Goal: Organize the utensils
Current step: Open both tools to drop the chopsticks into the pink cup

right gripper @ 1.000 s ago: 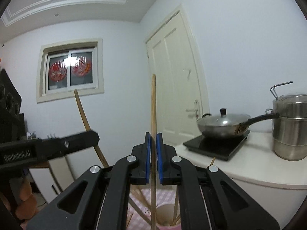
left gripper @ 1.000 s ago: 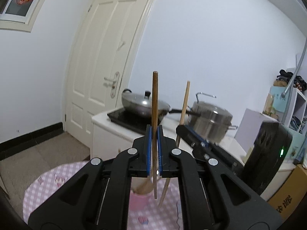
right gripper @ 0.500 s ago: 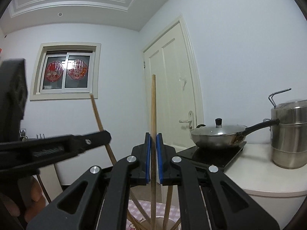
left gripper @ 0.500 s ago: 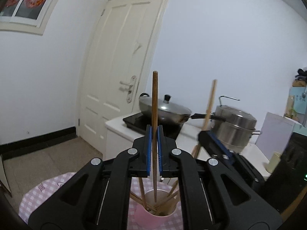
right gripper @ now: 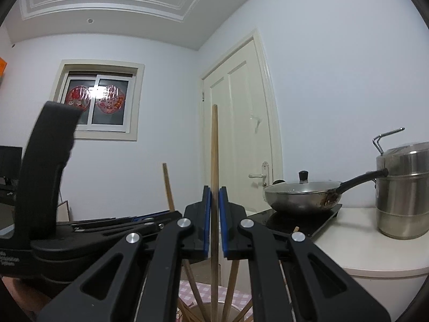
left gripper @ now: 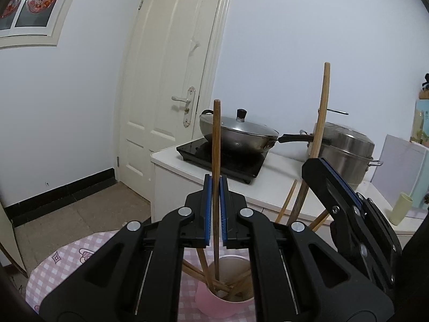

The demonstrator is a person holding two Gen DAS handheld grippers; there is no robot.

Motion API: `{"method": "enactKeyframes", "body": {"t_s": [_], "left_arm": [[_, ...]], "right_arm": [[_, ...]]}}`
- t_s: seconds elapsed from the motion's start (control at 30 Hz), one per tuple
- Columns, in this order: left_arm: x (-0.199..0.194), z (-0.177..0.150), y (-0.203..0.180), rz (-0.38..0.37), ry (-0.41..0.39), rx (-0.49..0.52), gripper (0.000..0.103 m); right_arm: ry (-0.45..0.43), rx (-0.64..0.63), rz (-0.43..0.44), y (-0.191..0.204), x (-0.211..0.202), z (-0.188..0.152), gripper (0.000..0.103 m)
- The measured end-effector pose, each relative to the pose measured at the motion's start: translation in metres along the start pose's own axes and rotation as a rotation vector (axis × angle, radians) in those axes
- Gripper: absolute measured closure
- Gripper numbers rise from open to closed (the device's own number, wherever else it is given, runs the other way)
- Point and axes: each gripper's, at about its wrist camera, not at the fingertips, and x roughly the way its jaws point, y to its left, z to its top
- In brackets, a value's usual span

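Observation:
My left gripper is shut on a dark brown chopstick that stands upright. Its lower end sits inside the pink cup at the bottom of the left wrist view. Several other chopsticks lean in that cup. To the right, my right gripper holds a lighter chopstick over the same cup. In the right wrist view, the right gripper is shut on this light chopstick, whose lower end reaches into the cup. The left gripper lies to its left.
Behind the cup stands a white counter with a lidded wok on a black hob and a tall steel pot. A pale green cup stands at the right. The pink checked tablecloth covers the round table; a door lies beyond.
The left gripper came down and in over the pink cup, so its chopstick's lower end now sits in the cup. The right gripper sank a little with its chopstick.

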Motion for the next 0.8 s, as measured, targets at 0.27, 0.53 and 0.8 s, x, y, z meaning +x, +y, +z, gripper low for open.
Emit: {"method": "enactKeyframes", "body": {"t_s": [0.27,0.53,0.8], "left_arm": [[-0.003,0.004,0.004,-0.031,0.019,-0.027,0.096],[-0.005,0.006,0.004,-0.044,0.045,-0.036,0.096],[-0.015,0.011,0.005,-0.050,0.043,-0.052,0.061]], "right_arm": [[-0.009,-0.012,0.013,0.003,-0.013,-0.005,0.098],[0.005,-0.012,0.016,0.006,-0.017,-0.003,0.098],[0.025,-0.018,0.015,0.009,-0.024,0.000,0.097]]}}
